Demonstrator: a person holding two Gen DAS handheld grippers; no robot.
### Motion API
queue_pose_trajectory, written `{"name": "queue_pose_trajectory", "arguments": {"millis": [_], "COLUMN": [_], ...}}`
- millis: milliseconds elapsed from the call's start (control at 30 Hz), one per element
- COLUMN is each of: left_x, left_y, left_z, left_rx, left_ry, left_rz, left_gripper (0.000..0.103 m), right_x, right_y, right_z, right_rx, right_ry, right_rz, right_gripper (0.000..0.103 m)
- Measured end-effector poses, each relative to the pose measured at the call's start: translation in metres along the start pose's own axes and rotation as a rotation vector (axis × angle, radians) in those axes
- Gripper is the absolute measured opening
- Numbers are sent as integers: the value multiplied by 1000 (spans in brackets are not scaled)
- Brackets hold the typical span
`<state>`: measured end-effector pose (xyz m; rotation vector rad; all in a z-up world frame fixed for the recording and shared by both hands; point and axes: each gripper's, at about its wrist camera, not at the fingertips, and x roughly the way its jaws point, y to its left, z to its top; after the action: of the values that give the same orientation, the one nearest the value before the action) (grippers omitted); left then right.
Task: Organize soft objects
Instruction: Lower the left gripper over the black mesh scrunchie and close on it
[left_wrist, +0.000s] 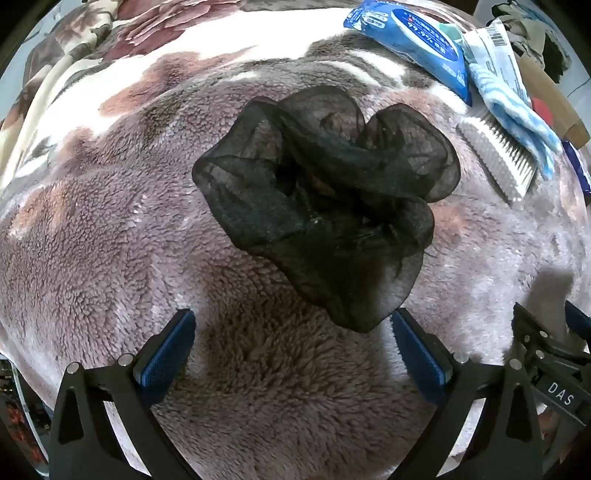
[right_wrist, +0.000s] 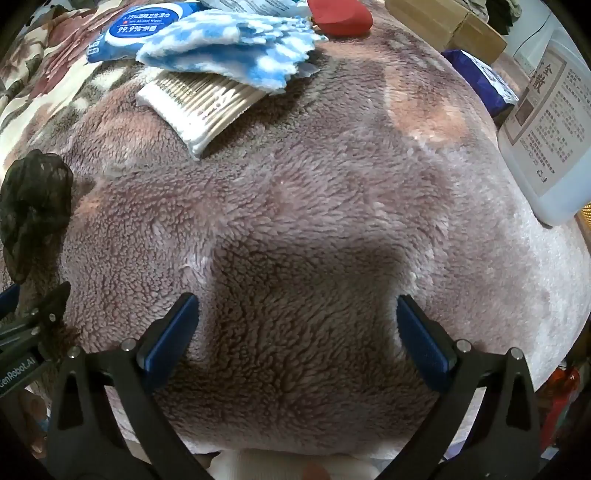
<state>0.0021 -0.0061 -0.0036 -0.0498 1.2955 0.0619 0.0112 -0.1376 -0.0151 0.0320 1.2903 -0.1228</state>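
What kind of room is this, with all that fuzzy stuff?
Probably a bedroom or living room at home: a plush mauve fleece blanket covers everything, a crumpled black sheer mesh cloth lies on it, and a blue pack of alcohol wipes sits nearby.

black sheer scrunchie (left_wrist: 325, 206) | mauve floral blanket (left_wrist: 110, 258) | blue-white checked cloth (right_wrist: 229, 48)

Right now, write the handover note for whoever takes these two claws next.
Left claw: open, empty, just short of the black sheer fabric, which lies crumpled on the fleece blanket, untouched.
Right claw: open, empty, over bare blanket; the black fabric is off to its left.
Farther back: blue-and-white cloth lying over a cotton swab pack, next to the alcohol wipes pack.
Done: nothing visibly sorted.
Left: probably take the black fabric with the left claw first, then the blue-and-white cloth.
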Motion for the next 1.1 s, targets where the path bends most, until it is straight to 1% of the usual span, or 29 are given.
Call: {"name": "queue_pose_trajectory", "arguments": {"millis": [333,500,1100], "left_x": [2,3,4], "left_y": [10,3,-2], "left_z": [1,2,3], "left_rx": [0,2,7], "left_ry": [1,2,4], "left_rz": [-1,6,14], "left_gripper": [103,103,103], "right_x": [0,0,0], "right_y": [4,4,5], "right_z": [-1,-1,-1], "right_rx": [-1,-2,-2], "right_ry": [1,2,2], "right_rz": [-8,-9,-11], "right_gripper": [103,103,103]}}
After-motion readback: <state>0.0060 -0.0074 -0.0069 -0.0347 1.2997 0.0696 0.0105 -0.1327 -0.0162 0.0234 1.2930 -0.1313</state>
